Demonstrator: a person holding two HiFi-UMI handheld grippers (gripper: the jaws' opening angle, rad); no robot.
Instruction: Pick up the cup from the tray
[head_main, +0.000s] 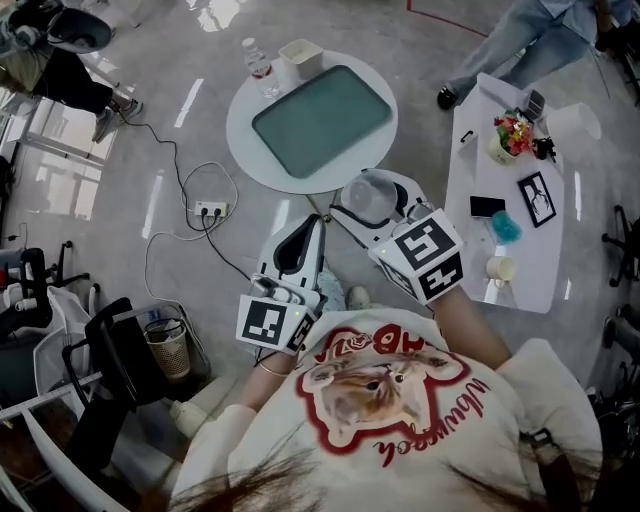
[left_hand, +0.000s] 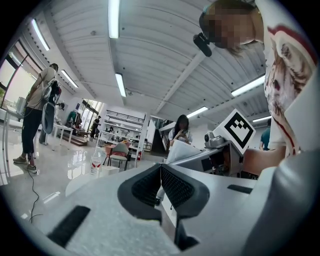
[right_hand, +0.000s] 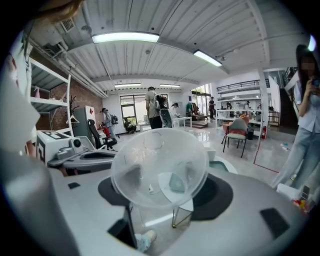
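Grips one clear plastic cup in right gripper; presses left gripper jaws together. Beyond, on round table: one tray, one water bottle, one white box.

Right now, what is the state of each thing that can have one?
Cup: empty, held in the air.
Right gripper: shut on the cup.
Left gripper: shut, holding nothing.
Tray: nothing on it.
Bottle: upright on the table.

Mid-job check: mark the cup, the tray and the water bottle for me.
cup (head_main: 372, 196), head view, on its clear body.
tray (head_main: 325, 120), head view, on the middle of its bare green surface.
water bottle (head_main: 259, 66), head view, on its labelled body.
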